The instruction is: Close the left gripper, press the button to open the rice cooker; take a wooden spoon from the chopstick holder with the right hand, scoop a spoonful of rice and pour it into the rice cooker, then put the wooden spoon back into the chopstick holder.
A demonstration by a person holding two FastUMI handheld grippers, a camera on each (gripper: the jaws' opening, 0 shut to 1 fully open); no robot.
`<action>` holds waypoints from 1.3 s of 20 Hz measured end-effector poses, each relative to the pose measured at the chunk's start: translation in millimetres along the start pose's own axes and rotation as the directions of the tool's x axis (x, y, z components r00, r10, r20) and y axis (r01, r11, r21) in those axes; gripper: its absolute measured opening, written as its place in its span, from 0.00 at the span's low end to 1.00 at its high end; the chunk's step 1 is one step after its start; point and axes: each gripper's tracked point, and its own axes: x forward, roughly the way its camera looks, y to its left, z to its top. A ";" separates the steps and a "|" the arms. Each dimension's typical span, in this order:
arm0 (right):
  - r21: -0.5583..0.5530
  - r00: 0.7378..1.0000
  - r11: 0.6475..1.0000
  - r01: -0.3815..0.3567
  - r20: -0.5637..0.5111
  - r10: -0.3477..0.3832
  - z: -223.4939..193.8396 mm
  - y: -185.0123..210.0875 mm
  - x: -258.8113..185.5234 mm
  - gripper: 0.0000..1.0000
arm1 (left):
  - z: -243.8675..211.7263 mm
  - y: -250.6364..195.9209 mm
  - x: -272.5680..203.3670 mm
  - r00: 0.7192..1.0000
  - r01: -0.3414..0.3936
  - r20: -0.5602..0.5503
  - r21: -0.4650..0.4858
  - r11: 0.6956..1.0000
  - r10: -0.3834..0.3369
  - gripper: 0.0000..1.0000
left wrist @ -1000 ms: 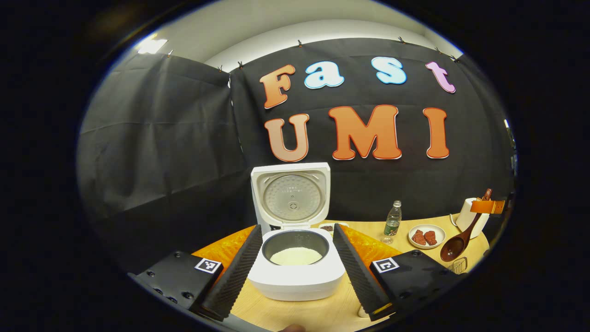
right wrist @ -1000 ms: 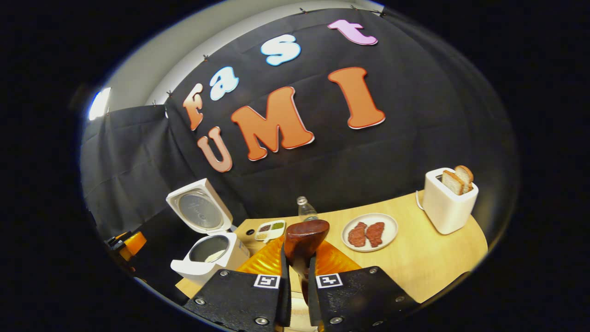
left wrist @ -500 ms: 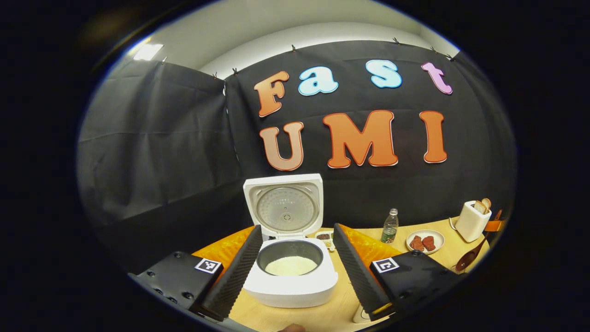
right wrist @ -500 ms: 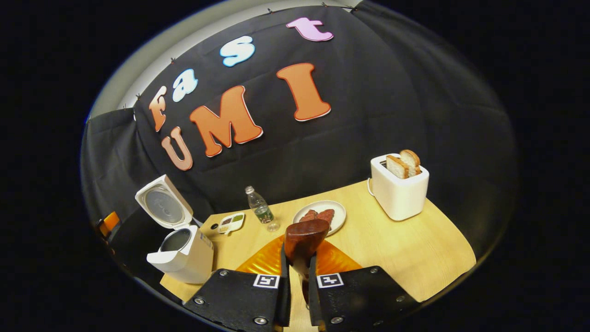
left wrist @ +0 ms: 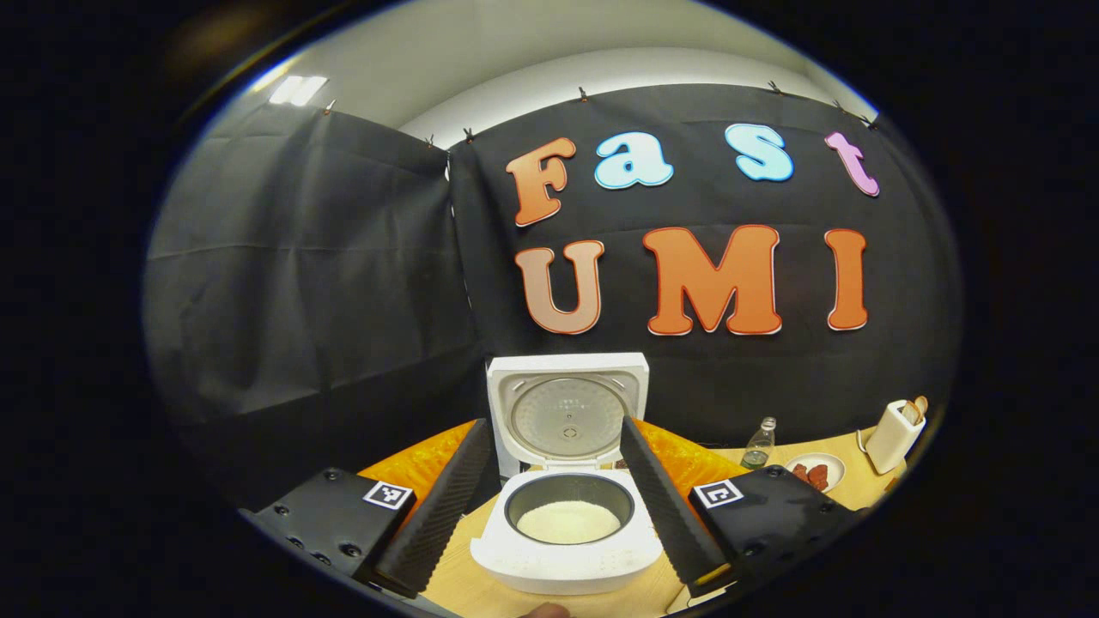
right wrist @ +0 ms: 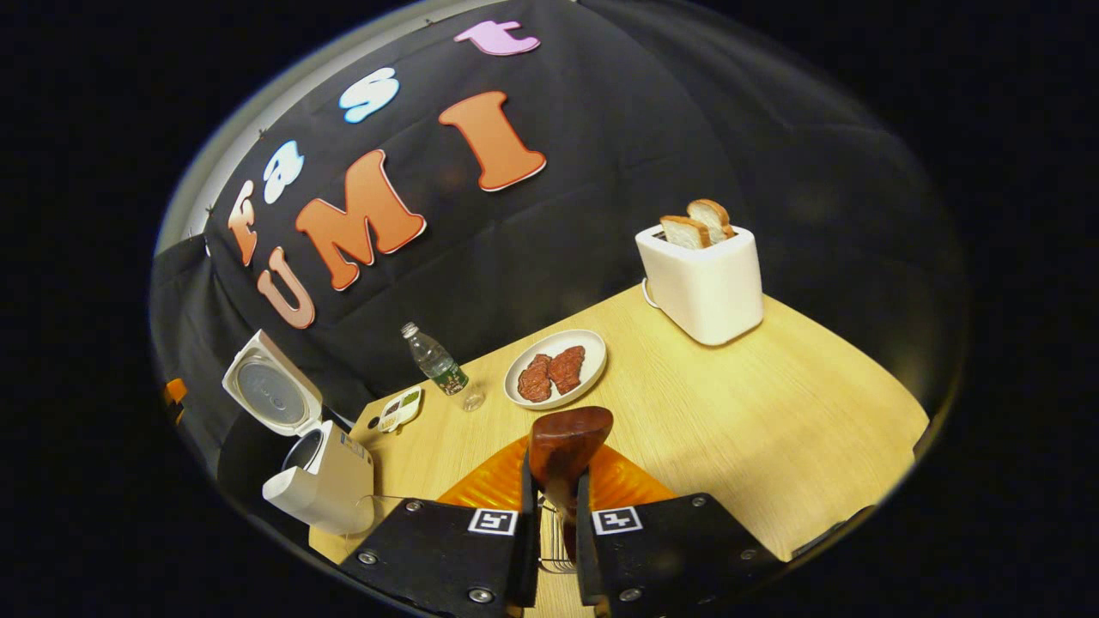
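Observation:
The white rice cooker (left wrist: 567, 549) stands open on the wooden table, its lid (left wrist: 567, 410) upright and white rice (left wrist: 568, 520) in the pot. My left gripper (left wrist: 554, 425) is open, its fingers either side of the cooker and just short of it. In the right gripper view, my right gripper (right wrist: 556, 498) is shut on the handle of a dark wooden spoon (right wrist: 568, 436), whose bowl stands up above the fingertips. The cooker (right wrist: 319, 481) sits far off to the left of that gripper. A thin wire frame (right wrist: 554, 542) shows below the spoon handle.
On the table (right wrist: 773, 429) are a white toaster (right wrist: 704, 283) with two bread slices, a plate of meat (right wrist: 554, 369), a small plastic bottle (right wrist: 438, 365) and a small condiment dish (right wrist: 399, 410). The bottle (left wrist: 757, 442), plate (left wrist: 816, 472) and toaster (left wrist: 893, 425) lie right of the cooker.
My right gripper has carried the spoon to the right, away from the cooker, so the toaster looms nearer. The spoon has left the left gripper view, which has shifted slightly.

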 end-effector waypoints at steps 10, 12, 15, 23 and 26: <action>0.004 0.988 0.991 0.133 -0.077 -0.132 -13.6 -23.9 -7.1 0.49 | 69.5 0.1 135.5 0.998 0.067 -0.004 -0.092 0.993 -0.068 1.00; -0.040 0.984 0.985 0.168 -0.048 -0.170 -2.3 -27.3 -17.2 0.69 | 63.6 -19.4 172.9 0.991 0.109 -0.070 -0.075 0.991 -0.114 0.99; -0.093 0.975 0.971 0.221 0.003 -0.221 20.4 -28.2 -38.2 0.89 | 46.9 -40.4 222.4 0.972 0.147 -0.172 -0.074 0.986 -0.157 1.00; -0.100 0.960 0.957 0.271 0.097 -0.262 58.7 -23.6 -100.3 0.93 | -11.4 -62.1 293.3 0.907 0.129 -0.400 -0.026 0.991 -0.128 1.00; -0.110 0.960 0.956 0.273 0.103 -0.262 61.9 -26.5 -109.0 0.93 | -20.8 -67.2 292.1 0.886 0.146 -0.444 -0.013 0.989 -0.136 1.00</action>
